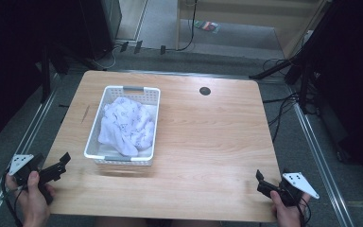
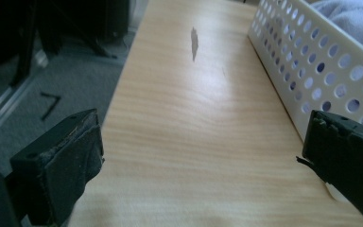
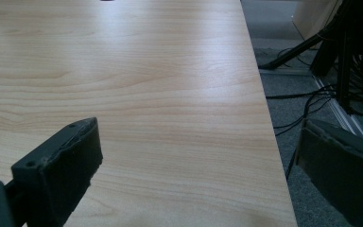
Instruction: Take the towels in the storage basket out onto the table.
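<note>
on the left half of the wooden table (image 1: 203, 142) stands a white plastic basket (image 1: 94, 130) with perforated walls, and a crumpled white cloth (image 1: 125, 125) with a faint small print lies heaped inside it. from above, the left gripper (image 1: 59, 165) hangs at the near left corner of the table, its jaws spread apart with nothing between them, near the basket but not touching it. the right gripper (image 1: 261, 182) sits at the near right corner, well apart from the basket, jaws likewise parted and empty. the left gripper view adds the round holes in the basket wall (image 2: 312, 61), a grey scuff (image 2: 194, 42) on the pale wood grain, and the worn, frayed pads (image 2: 71, 165). the right gripper view adds bare wood, grey carpet (image 3: 283, 80) and black cables (image 3: 307, 104) past the table's edge.
</note>
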A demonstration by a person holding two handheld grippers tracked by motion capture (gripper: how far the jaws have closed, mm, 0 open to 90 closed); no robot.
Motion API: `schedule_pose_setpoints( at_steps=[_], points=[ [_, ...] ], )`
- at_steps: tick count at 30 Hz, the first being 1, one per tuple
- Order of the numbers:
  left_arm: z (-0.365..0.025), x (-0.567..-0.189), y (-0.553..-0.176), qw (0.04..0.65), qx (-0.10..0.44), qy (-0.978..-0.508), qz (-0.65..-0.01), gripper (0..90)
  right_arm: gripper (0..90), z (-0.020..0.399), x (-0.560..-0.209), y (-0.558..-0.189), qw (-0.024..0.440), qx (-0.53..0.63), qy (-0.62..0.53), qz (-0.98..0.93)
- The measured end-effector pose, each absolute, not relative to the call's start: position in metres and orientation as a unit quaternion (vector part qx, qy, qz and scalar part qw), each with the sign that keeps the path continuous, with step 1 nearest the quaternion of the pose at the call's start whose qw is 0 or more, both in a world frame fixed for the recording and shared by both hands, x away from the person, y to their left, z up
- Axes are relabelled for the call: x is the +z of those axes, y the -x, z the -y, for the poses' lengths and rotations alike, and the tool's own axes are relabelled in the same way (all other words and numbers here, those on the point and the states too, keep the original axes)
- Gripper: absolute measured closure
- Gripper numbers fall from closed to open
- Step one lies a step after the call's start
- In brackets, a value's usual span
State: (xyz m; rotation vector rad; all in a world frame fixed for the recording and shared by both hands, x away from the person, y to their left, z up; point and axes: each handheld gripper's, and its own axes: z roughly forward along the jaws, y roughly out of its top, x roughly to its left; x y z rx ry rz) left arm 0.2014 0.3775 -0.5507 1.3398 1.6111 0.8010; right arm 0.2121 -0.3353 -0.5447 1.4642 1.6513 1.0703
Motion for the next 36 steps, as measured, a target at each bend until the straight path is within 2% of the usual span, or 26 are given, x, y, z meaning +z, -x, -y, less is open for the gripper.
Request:
schedule_pose_setpoints(
  at_steps=[3,8,12,17,26,29,36],
  points=[
    [-0.377,-0.550,-0.202,0.426,0.334,-0.533,-0.650,0.0,1.1,0.335,-0.545,-0.212,0.336,0.414,-0.561,-0.634],
    [-0.373,-0.534,-0.199,0.440,0.302,-0.560,-0.634,0.0,1.1,0.335,-0.545,-0.212,0.335,0.413,-0.562,-0.634],
    [-0.367,-0.522,-0.197,0.470,0.291,-0.562,-0.615,0.0,1.1,0.334,-0.546,-0.212,0.335,0.410,-0.560,-0.637],
    [-0.343,-0.505,-0.204,0.482,0.277,-0.576,-0.599,0.0,1.1,0.333,-0.546,-0.213,0.335,0.408,-0.561,-0.638],
    [-0.316,-0.471,-0.228,0.473,0.256,-0.615,-0.576,0.0,1.2,0.333,-0.546,-0.213,0.332,0.408,-0.562,-0.638],
    [-0.302,-0.456,-0.246,0.461,0.237,-0.640,-0.567,0.0,1.2,0.334,-0.546,-0.213,0.331,0.407,-0.563,-0.639],
    [-0.278,-0.445,-0.285,0.419,0.185,-0.681,-0.572,0.0,2.0,0.334,-0.546,-0.214,0.330,0.407,-0.560,-0.642]
  ],
)
